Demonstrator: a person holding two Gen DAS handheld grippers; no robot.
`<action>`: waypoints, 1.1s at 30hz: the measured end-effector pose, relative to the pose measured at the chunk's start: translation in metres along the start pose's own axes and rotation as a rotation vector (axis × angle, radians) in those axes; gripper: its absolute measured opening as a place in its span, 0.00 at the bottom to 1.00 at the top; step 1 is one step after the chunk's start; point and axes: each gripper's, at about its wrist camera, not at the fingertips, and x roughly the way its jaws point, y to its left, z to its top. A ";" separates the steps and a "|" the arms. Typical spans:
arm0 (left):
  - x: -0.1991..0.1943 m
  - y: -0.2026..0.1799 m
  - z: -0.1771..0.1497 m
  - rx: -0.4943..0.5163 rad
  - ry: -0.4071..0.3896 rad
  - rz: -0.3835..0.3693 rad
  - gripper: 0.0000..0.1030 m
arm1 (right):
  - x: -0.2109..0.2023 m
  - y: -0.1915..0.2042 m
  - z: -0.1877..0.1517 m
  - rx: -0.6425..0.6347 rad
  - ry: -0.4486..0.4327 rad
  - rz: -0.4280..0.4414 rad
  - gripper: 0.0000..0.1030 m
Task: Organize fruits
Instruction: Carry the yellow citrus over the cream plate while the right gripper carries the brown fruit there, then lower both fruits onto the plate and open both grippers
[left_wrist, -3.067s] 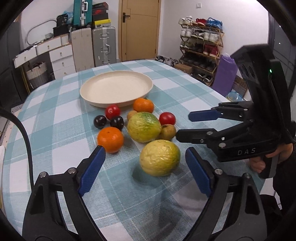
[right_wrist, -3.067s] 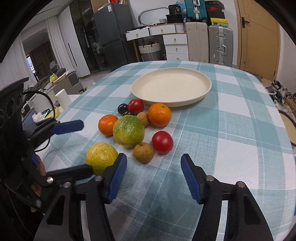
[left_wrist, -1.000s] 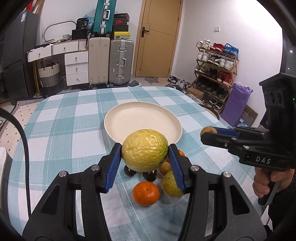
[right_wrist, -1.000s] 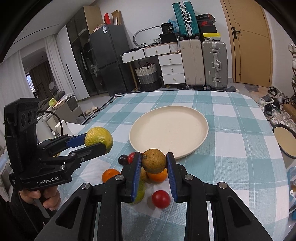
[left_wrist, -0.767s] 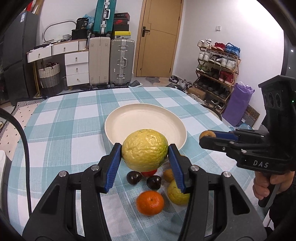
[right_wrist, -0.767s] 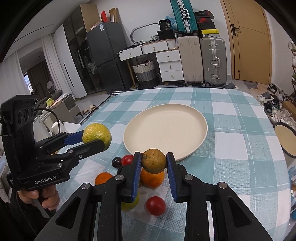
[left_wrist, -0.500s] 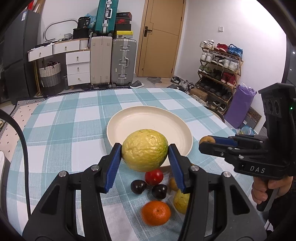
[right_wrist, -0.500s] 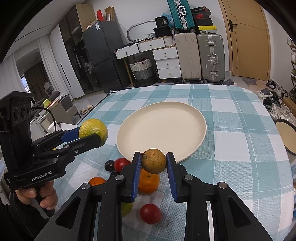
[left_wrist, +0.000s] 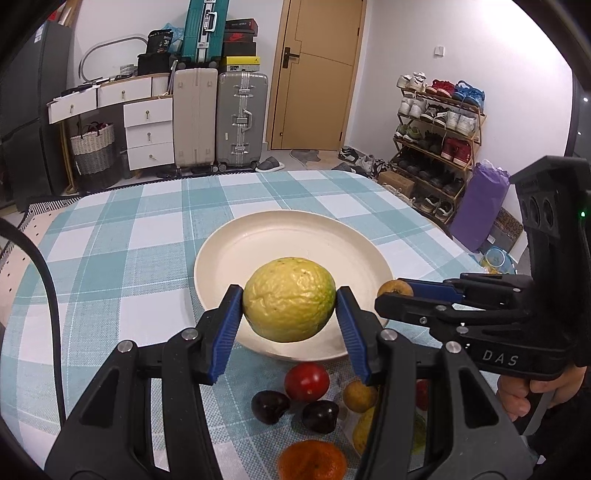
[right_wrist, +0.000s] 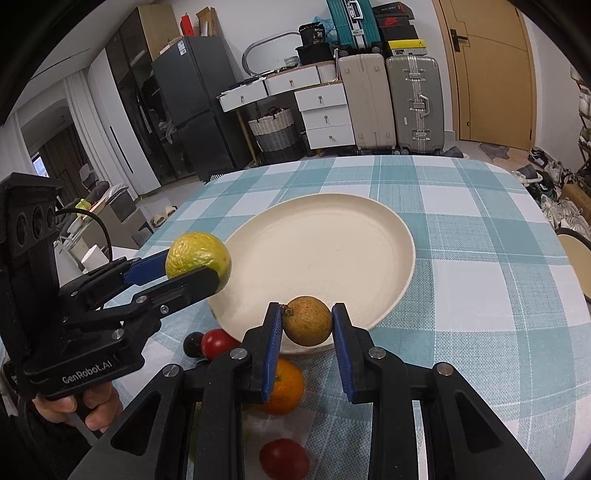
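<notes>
Early in the job, by the look of it. Cream plate on the checked desk bare, no fruit in it yet.

Two fruits in the air, both above the plate's near rim. Left gripper with fingers clamped on the big yellow-green fruit, blue pads pressed to both flanks, held clear of the desk. Right gripper with fingers drawn in tight on the small brown fruit, that one also lifted off the cloth and hanging over the plate's front edge. In the right wrist view, the yellow-green fruit seen again to the left of the plate, just over its rim.

Left to do, judged from the layout: lower both held fruits into the plate and let go, then fetch the rest. Remaining on the desk in front of the plate: a red round fruit, two dark plum-like ones, a small tan fruit, an orange, and another yellow-green fruit mostly hidden behind the left fingers. Possibly a second red fruit and a second orange too; hard to match the two views with the fingers in the way.

So: nothing placed, two about to be, roughly half a dozen or more waiting.
</notes>
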 end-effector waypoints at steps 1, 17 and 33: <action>0.003 0.000 0.000 0.001 0.002 -0.002 0.47 | 0.002 -0.001 0.000 0.001 0.000 -0.002 0.27; 0.031 0.002 -0.006 0.004 0.052 0.015 0.47 | 0.029 -0.009 0.005 -0.006 0.042 -0.011 0.27; 0.010 0.006 0.000 -0.021 0.009 0.035 0.69 | 0.000 -0.008 -0.001 -0.003 -0.034 -0.097 0.65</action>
